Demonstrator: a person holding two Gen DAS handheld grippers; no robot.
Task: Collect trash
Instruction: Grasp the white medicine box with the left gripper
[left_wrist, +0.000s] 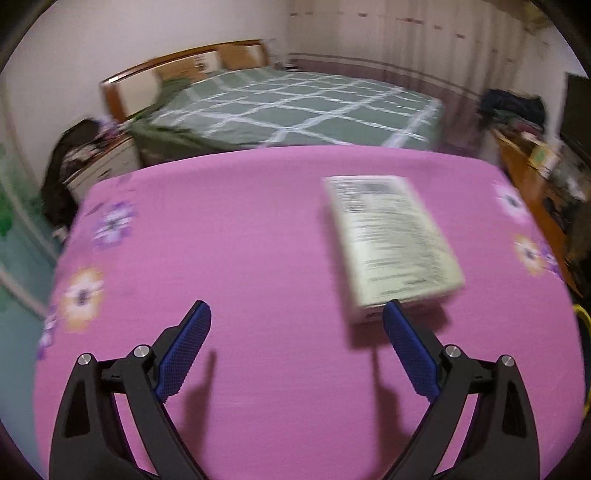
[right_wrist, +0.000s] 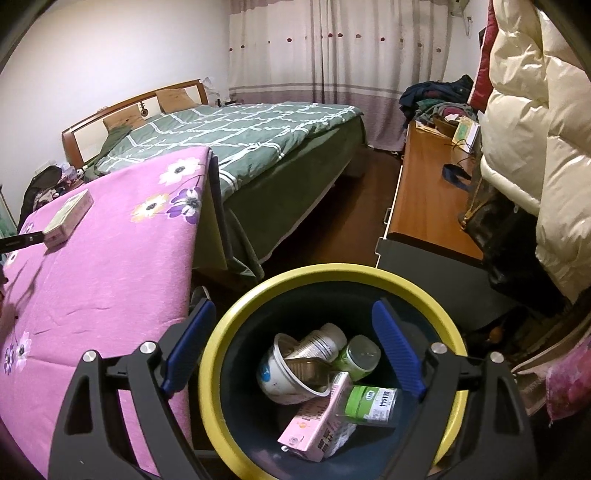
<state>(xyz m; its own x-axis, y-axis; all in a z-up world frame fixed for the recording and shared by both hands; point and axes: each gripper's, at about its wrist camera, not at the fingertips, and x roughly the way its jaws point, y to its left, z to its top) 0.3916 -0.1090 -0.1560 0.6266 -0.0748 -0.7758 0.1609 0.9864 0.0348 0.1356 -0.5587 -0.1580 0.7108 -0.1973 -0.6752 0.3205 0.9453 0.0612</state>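
Observation:
A pale printed carton (left_wrist: 391, 243) lies flat on the pink flowered tablecloth (left_wrist: 229, 258). My left gripper (left_wrist: 297, 317) is open and empty just in front of it, its right fingertip (left_wrist: 397, 314) at the carton's near end. The carton also shows in the right wrist view (right_wrist: 68, 218), with the left gripper's tip beside it. My right gripper (right_wrist: 293, 321) is open and empty above a dark bin with a yellow rim (right_wrist: 214, 354). Inside lie a white cup (right_wrist: 280, 373), a pink carton (right_wrist: 317, 421), green bottles (right_wrist: 369, 404) and a white bottle (right_wrist: 321, 343).
A green checked bed (right_wrist: 236, 136) stands behind the table. A wooden desk (right_wrist: 424, 199) with clutter runs along the right, with a cream puffer jacket (right_wrist: 535, 129) hanging over it. A cluttered nightstand (left_wrist: 103, 162) is at the left. The bin stands at the table's right edge.

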